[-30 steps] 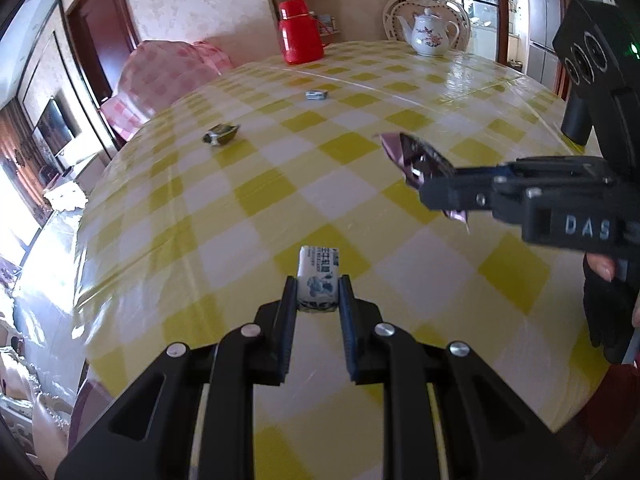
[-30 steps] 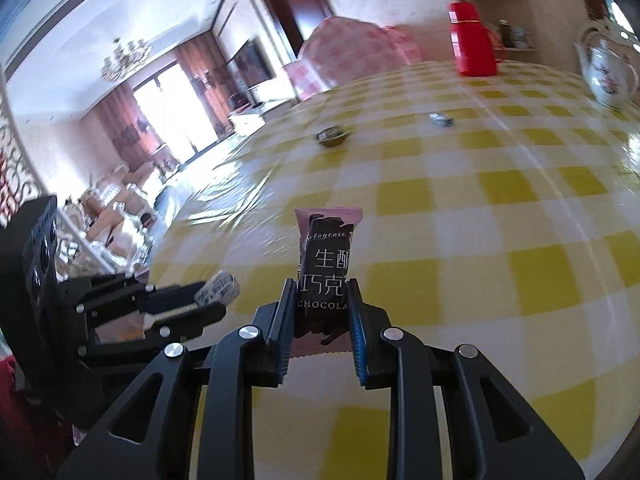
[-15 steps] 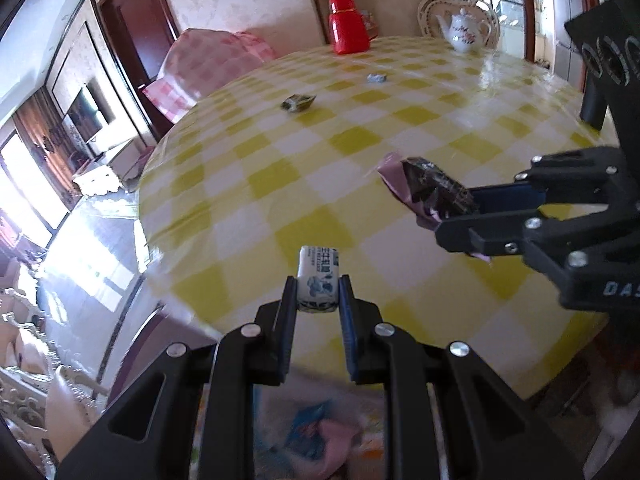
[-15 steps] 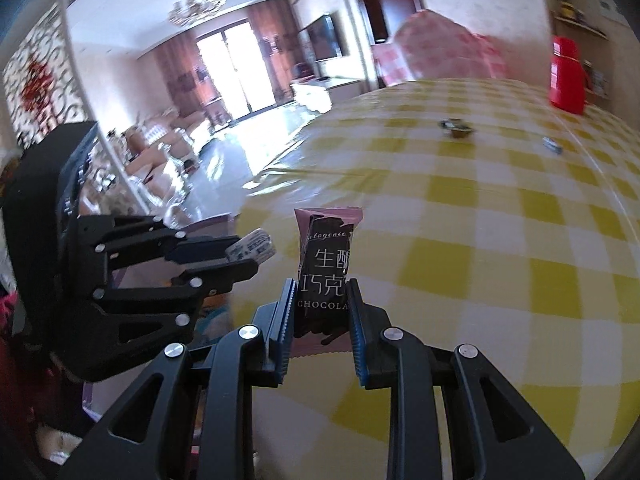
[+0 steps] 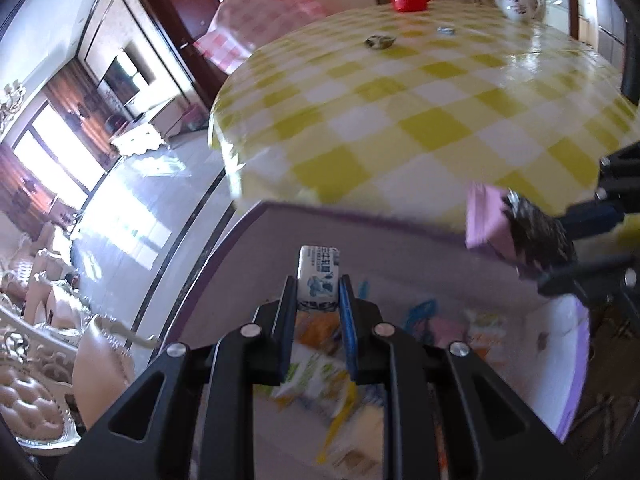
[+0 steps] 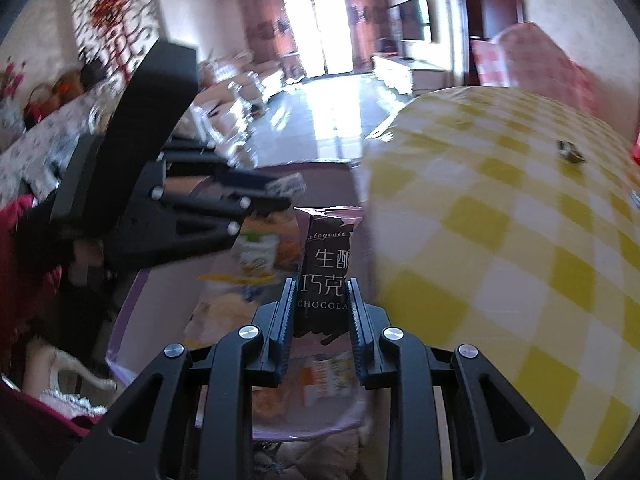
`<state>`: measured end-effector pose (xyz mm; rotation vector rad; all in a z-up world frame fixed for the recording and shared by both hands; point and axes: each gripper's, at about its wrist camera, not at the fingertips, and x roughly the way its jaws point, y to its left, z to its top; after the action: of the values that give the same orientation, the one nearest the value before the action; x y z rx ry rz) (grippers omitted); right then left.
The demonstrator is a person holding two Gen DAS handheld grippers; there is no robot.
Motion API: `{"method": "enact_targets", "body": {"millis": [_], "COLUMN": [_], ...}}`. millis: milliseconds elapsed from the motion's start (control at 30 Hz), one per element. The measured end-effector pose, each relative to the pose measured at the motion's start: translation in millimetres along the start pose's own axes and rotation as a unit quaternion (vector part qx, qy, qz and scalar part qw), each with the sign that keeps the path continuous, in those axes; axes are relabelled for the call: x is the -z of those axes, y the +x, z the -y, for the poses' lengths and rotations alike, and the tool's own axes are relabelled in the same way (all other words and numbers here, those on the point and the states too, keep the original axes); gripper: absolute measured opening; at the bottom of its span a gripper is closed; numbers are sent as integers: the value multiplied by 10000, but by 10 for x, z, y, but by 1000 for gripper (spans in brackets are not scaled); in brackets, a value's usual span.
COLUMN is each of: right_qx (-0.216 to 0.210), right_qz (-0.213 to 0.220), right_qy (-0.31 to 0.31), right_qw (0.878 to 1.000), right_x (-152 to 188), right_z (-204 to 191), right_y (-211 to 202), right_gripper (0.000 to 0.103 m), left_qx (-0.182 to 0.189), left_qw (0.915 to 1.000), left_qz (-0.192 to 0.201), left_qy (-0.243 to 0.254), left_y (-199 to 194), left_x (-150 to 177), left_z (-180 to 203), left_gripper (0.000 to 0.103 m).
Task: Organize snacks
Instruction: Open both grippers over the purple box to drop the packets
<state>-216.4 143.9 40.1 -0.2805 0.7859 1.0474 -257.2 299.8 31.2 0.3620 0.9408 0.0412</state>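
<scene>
Two pinched snacks, milk candy [image 5: 319, 280] and chocolate bar [image 6: 325, 276], over a seemingly purple bin [image 5: 420, 248] beside checked table [image 5: 420, 112].

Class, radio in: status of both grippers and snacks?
Left gripper shut on white candy. Right gripper shut on chocolate bar. Both over purple box. Nothing blocking.

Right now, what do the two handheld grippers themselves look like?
Both match: the left gripper and right gripper are matte black plastic with angular linkage arms, triangular cut-outs and silver screw heads. Blue ribbed pads line the fingers. A dark red sleeve shows behind the left one.
</scene>
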Motion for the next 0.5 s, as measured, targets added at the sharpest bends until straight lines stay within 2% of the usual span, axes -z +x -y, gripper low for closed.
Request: {"method": "enact_targets", "body": {"millis": [300,367,400,433,467,500], "right_qx": [-602,-673,-690,-682,-658,-632], "right_qz": [-187,-150,-139,-113,-89,-60], "right_qy": [-623,-653,-636,-567,-489,-389], "right_qw": [9961,9955,9955,9960,9966,9972], "right_x": [77,87,90,87,77,47], "right_z": [-456,-489,-496,-470,-419,-355], "right_y": [139,130,122,100,83,76], "right_gripper": [26,29,30,35,46,51], "left_qx": [-225,-233,-239,-270,-299,-339], "left_qw": [9995,9994,9994,9993,9992,9992], "left_qz": [-151,-191,-182,-178,-162,-117], "left_qy": [-178,-184,-188,-193,-195,-192], "left_y": [4,17,15,14,14,1], "left_x": [161,157,148,140,128,122], "left_z": [-245,-266,-264,-259,-247,-236], "left_gripper": [21,22,26,34,57,74]}}
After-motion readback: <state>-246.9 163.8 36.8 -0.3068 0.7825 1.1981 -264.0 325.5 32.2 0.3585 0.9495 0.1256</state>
